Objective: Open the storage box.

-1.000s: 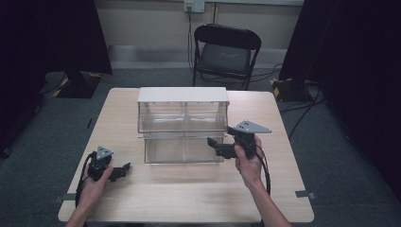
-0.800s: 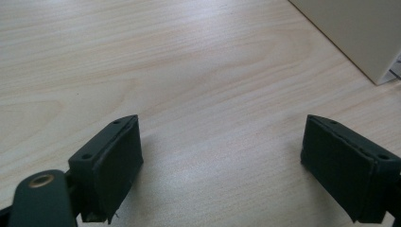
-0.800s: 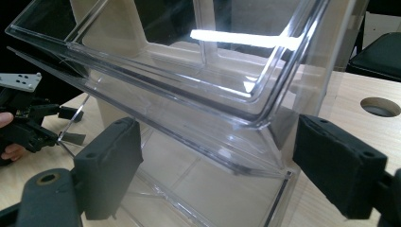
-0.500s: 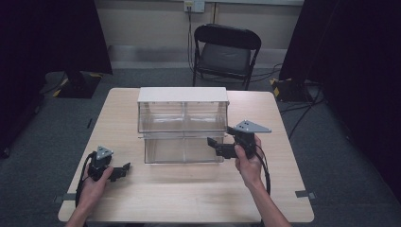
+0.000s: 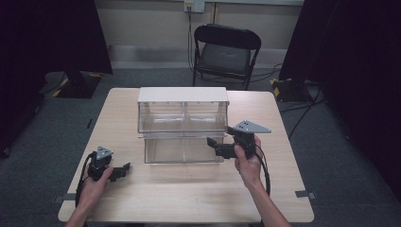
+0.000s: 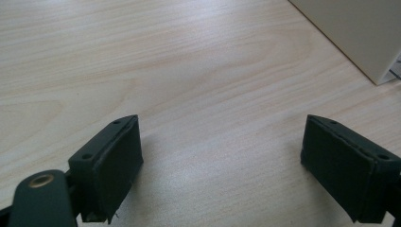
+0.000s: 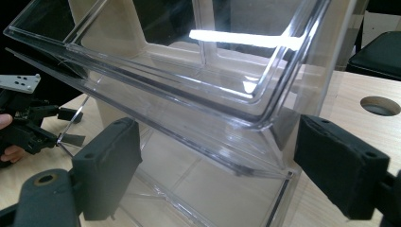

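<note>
While the right gripper (image 5: 218, 145) hovers at the clear bin's (image 5: 182, 125) right front corner mid-tabletop (image 5: 189, 189), a skewed push could slide it | left gripper (image 6: 222, 156) view: fingers spread over bare wood | right gripper view: fingers (image 7: 111, 165) spread, straddling the bin rim (image 7: 265, 125); slippery plastic could escape | no writing legible.

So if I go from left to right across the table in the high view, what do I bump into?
Left gripper → clear plastic bin organizer → right gripper, which reaches the organizer's right front corner with its jaws open.
</note>
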